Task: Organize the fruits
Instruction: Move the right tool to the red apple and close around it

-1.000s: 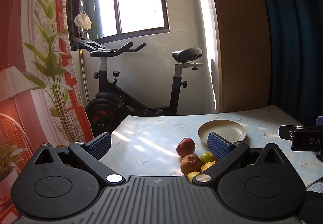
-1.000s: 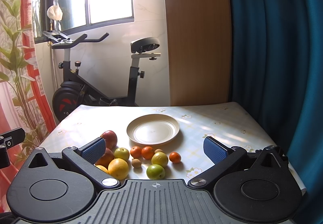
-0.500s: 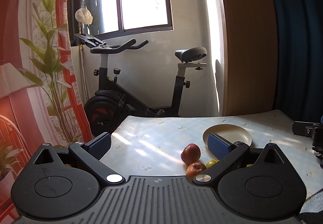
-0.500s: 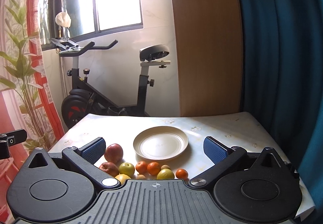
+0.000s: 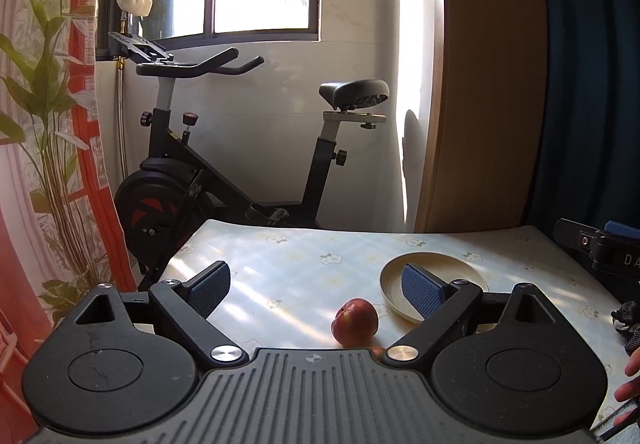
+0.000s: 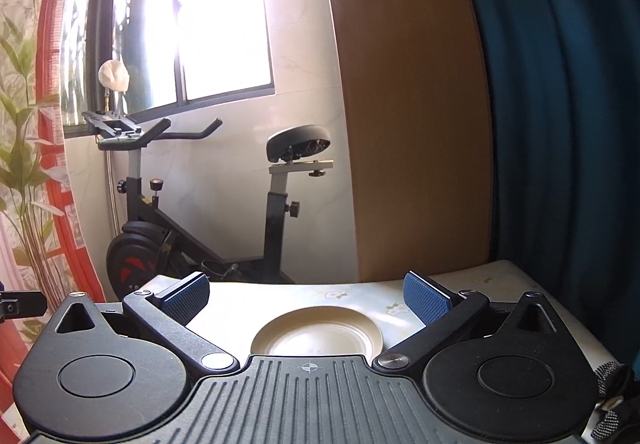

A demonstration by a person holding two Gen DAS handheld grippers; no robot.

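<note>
A red apple [image 5: 355, 322] is being seen on the flowered tablecloth [image 5: 304, 276], just in front of the left gripper [image 5: 316, 284] and a little toward its right jaw; nothing is being pressed against it. A sliver of a second reddish fruit [image 5: 376, 351] is being glimpsed at the edge of the gripper body, just behind the apple (too little is showing to name it). The cream plate [image 5: 394, 276] is lying just beside the apple, further back and to the right, and as far as it can be seen it is bare: its middle is being shown empty in the right wrist view, where only the plate [image 6: 320, 332] is being framed between the jaws of the right gripper [image 6: 306, 294].

The left gripper's jaws are being closed at this moment, though they are standing wide apart with only air between the pads; the apple is lying below and ahead of them. The right gripper's jaws are being held spread wide, with nothing between them either.

By the look of it, the task is barely being begun: no fruit is being carried and none is showing on the plate, so the sorting is judged to be still ahead. An exercise bike [image 5: 224, 171] is standing beyond the table.
</note>
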